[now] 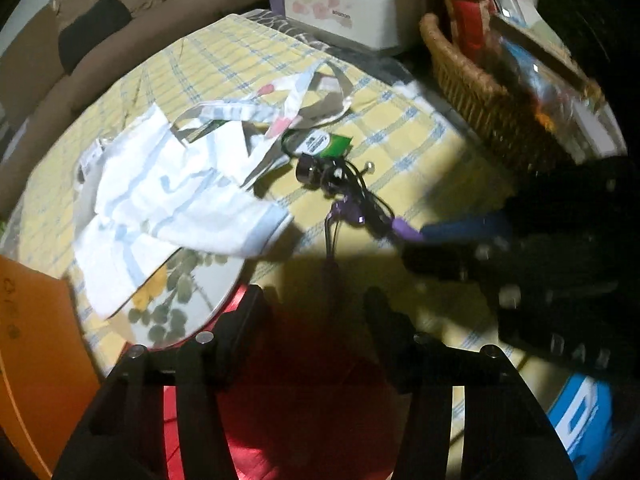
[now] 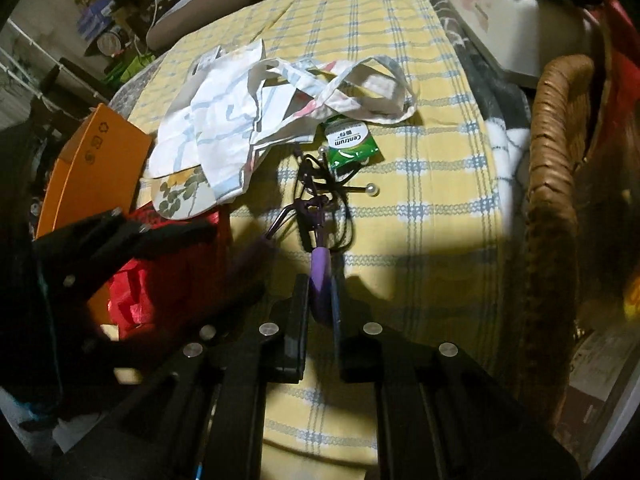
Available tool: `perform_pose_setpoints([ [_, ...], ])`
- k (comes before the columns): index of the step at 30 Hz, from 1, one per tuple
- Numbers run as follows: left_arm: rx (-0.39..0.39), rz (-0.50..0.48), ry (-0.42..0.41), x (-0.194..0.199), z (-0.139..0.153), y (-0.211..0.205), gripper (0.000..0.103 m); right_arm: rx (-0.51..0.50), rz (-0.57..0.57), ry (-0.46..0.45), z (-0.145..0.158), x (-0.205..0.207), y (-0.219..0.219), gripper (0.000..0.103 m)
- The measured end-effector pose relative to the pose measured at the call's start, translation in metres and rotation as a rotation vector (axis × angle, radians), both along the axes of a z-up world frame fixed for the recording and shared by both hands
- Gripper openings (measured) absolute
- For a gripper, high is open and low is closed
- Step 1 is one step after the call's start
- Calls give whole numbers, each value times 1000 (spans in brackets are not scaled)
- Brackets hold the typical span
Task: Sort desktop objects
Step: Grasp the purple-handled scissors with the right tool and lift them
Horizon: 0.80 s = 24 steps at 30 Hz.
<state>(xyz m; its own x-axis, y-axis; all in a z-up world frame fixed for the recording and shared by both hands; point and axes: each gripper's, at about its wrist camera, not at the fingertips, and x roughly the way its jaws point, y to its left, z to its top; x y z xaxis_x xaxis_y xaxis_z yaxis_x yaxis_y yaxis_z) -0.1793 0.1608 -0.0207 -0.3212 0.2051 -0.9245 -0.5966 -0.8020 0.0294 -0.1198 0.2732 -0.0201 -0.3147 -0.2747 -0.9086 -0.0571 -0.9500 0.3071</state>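
R gripper (image 2: 320, 312) is clamped on the purple handle of an eyelash curler (image 2: 316, 240); fingers nearly together w/ the handle pinched between them. Curler head sticks out straight ahead of the gripper, tangled w/ a thin black cord (image 2: 340, 200) that ends in pearl-like beads just beyond. Slightly further ahead & a bit right: green Centrum packet (image 2: 350, 144), flat on the yellow plaid cloth (image 2: 440, 208) covering the desk. Beyond that, ahead-left, a white tote bag (image 2: 224, 120) w/ straps looped over toward the packet. Far right of the gripper: wicker basket (image 2: 556, 200).

L gripper (image 1: 316, 308) has its fingers apart, about half spread, nothing between them; it hovers over a red item (image 1: 304, 400) directly below/near it — can't tell what it is. Just ahead-left, a round floral-print plate or lid (image 1: 188, 304) partly under the tote bag. Ahead-right, the R gripper comes in from the side w/ the curler. Further ahead: packet, then at the far edge a white case w/ pink flowers (image 1: 344, 8). Orange box (image 1: 36, 344) sits near-left of the L gripper. Frames are blurry, esp. right side of the left wrist view.
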Motion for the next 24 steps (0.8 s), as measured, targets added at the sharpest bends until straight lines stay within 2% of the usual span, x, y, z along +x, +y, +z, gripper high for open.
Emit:
perform_pose_setpoints([
  [1, 14, 6, -9, -2, 0, -1, 44, 2, 3, 0, 0, 2, 0, 11],
  [2, 24, 6, -20, -3, 0, 0, 19, 2, 6, 1, -2, 1, -1, 11],
  [3, 36, -1, -48, -4, -3, 1, 7, 1, 8, 1, -2, 2, -2, 11],
  [5, 14, 13, -63, -2, -8, 3, 8, -7, 7, 11, 0, 2, -3, 11],
  [7, 34, 28, -53, 0, -5, 2, 8, -9, 4, 21, 3, 5, -4, 11],
  [10, 136, 86, -73, 1, 12, -12, 9, 1, 9, 43, 13, 11, -5, 11],
  [17, 269, 73, -21, 23, 72, -34, 5, -83, 47, 144, 63, 26, -23, 8],
  [18, 269, 68, -5, 27, 83, -37, 5, -70, 59, 155, 71, 28, -30, 5],
  [20, 217, 90, 30, 33, 95, -45, 6, -27, 84, 175, 88, 30, -45, 2],
  [22, 236, 104, 26, 36, 100, -61, 6, 4, 92, 173, 96, 32, -54, 2],
  [24, 218, 105, 5, 39, 94, -75, 8, 14, 98, 133, 93, 32, -58, 3],
])
